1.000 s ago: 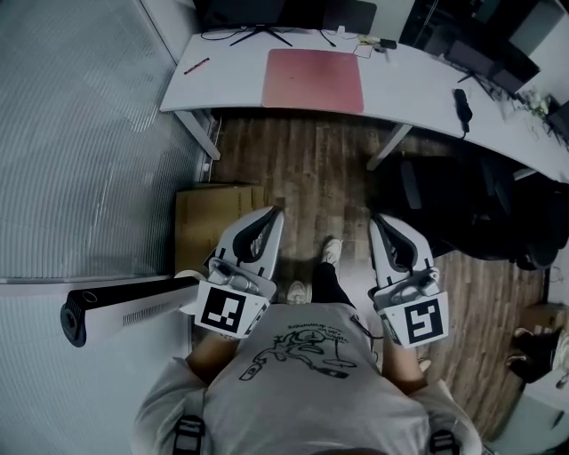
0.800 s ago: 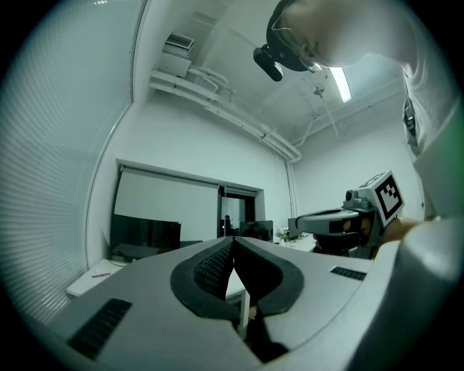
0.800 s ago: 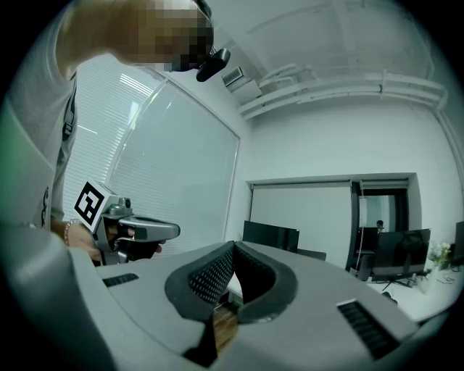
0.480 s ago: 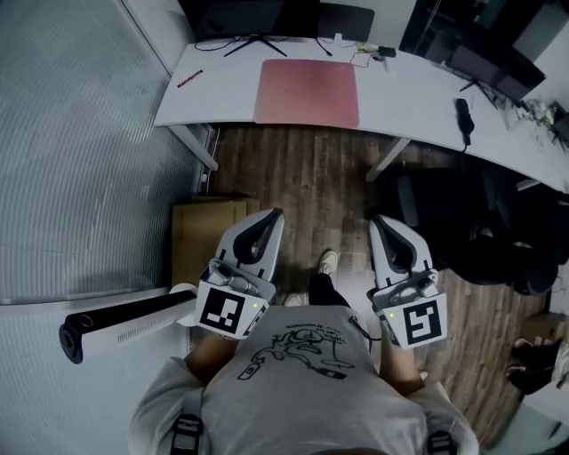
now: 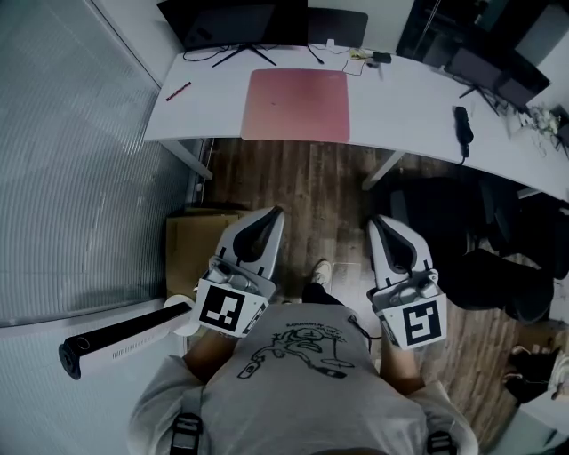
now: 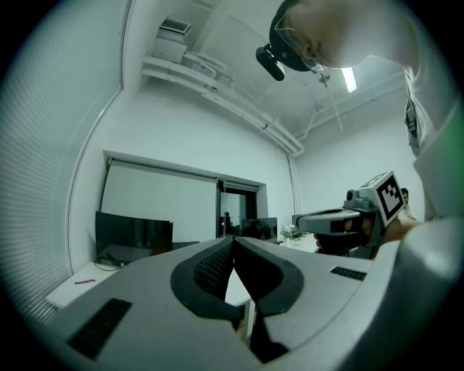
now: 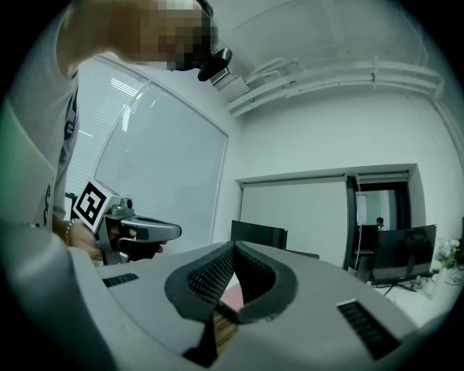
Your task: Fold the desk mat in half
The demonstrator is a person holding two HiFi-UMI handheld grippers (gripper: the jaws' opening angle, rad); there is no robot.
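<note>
Seen from above, a person in a light printed T-shirt stands on a wooden floor (image 5: 324, 182) and holds a two-jaw gripper in each hand, both pointing level toward a long white desk (image 5: 404, 93). The left gripper (image 5: 276, 211) has its jaws pressed together with nothing between them. The right gripper (image 5: 373, 219) is the same, with its dark pads meeting at the tips and holding nothing.

The desk mat (image 5: 296, 105), a reddish rectangle, lies flat and unfolded on the desk, well apart from both grippers. Just behind it stands a dark monitor (image 5: 236, 22) on a splayed foot. A red pen (image 5: 178, 91) lies near the desk's left end, and a black handheld device (image 5: 460, 124) lies to the right of the mat (what kind is too small to tell).

Open floor lies between the person and the desk. A cardboard box (image 5: 185, 249) sits on the floor beside the left gripper. A black office chair (image 5: 462, 218) crowds the space to the right, partly under the desk. A white cylindrical appliance (image 5: 124, 333) lies at lower left, against a ribbed glass wall (image 5: 71, 160).
</note>
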